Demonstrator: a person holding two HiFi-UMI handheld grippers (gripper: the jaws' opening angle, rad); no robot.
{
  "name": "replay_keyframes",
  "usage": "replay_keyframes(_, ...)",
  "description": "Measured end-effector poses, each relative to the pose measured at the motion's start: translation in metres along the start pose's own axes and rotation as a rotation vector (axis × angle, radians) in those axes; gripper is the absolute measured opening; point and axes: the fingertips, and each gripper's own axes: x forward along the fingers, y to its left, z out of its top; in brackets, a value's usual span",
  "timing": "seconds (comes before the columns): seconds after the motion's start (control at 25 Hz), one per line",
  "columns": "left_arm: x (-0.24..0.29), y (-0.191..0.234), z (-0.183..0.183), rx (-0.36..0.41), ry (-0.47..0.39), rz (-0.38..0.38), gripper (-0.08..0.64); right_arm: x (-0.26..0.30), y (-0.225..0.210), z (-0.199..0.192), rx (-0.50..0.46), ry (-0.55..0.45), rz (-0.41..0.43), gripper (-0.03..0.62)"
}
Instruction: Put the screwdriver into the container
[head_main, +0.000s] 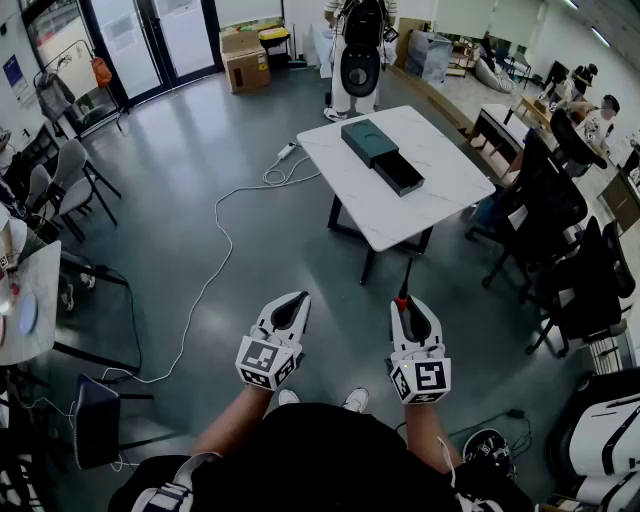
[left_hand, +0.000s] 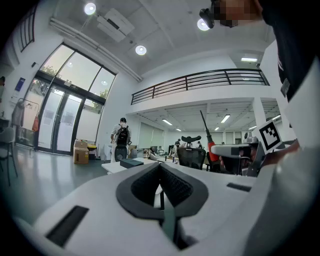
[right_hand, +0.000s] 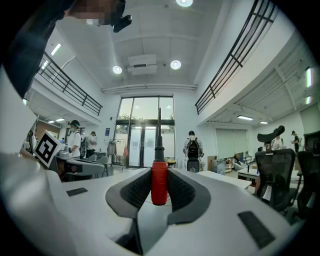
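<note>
My right gripper (head_main: 408, 303) is shut on a screwdriver (head_main: 404, 284) with a red handle; its black shaft points ahead toward the table. In the right gripper view the red handle (right_hand: 159, 182) stands upright, pinched between the ribbed pads (right_hand: 136, 188). My left gripper (head_main: 291, 305) hangs beside it, shut and empty, its pads (left_hand: 172, 183) meeting at the tip. The container (head_main: 397, 172), a dark open box, lies on the white table (head_main: 440, 190) well ahead, next to a dark green lid-like box (head_main: 368, 140). Both grippers are over the floor, short of the table.
A white cable (head_main: 213, 262) snakes over the grey floor left of the table. Black office chairs (head_main: 560, 250) crowd the right side. A person with a backpack (head_main: 360, 50) stands behind the table. Cardboard boxes (head_main: 245, 62) sit at the back, chairs and a second table (head_main: 30, 300) at the left.
</note>
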Motion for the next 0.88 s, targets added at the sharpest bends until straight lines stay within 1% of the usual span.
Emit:
replay_keyframes(0.36,-0.008,0.004,0.002,0.033,0.003,-0.008,0.006,0.005,0.012,-0.002,-0.011,0.006,0.008,0.109)
replay_keyframes(0.56,-0.022,0.02,0.001,0.033,0.008,-0.002,0.006,0.011,0.031,0.007,0.014,-0.036,0.02,0.109)
replay_keyframes(0.88,-0.049,0.053,-0.004,0.034,0.003,-0.002,0.006,0.021,0.066,0.003,0.041,-0.029,0.005,0.109)
